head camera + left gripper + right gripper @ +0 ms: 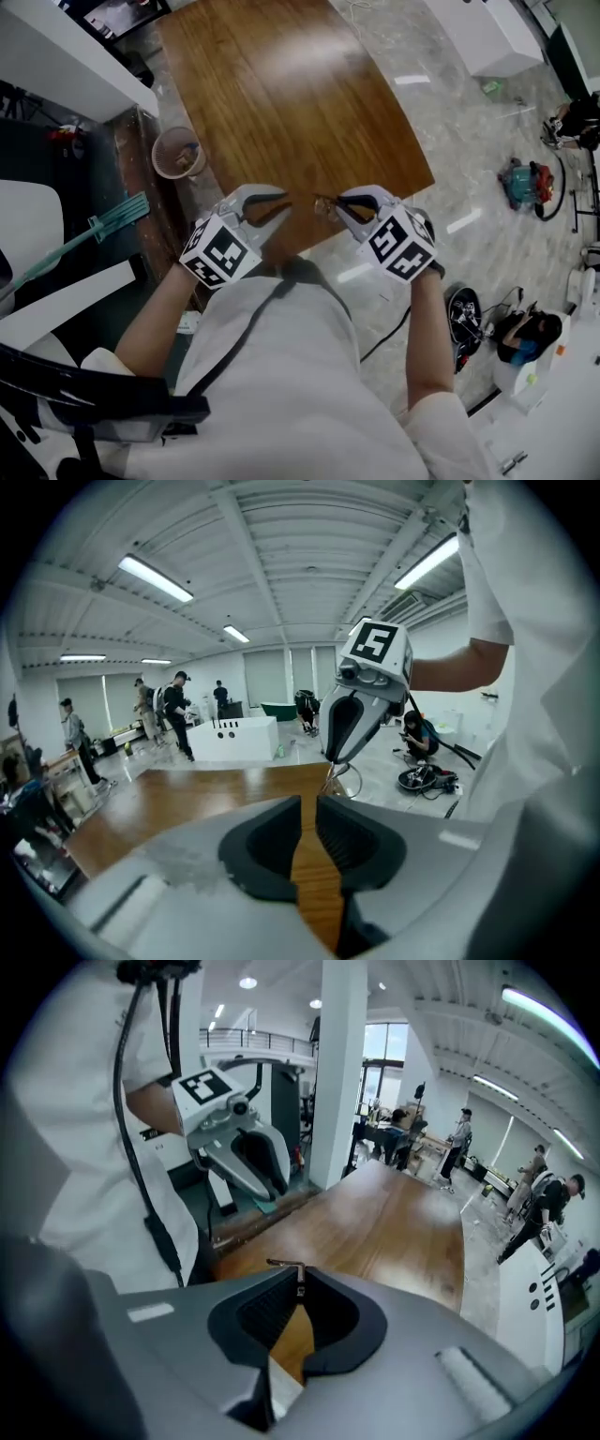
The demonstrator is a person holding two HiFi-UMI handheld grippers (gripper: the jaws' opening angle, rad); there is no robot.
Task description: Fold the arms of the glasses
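Note:
Thin-framed glasses hang just above the near edge of the wooden table. My right gripper is shut on them; in the right gripper view a dark, thin piece of the frame sticks out from between its closed tips. My left gripper faces it from the left, a short way off. Its jaws stand a narrow slit apart with only tabletop showing through. From the left gripper view, the right gripper points down with the wire frame dangling under it.
A round basket sits on the floor by the table's left edge, with a teal mop beside it. Bags and cables lie on the marble floor to the right. Several people stand far across the room.

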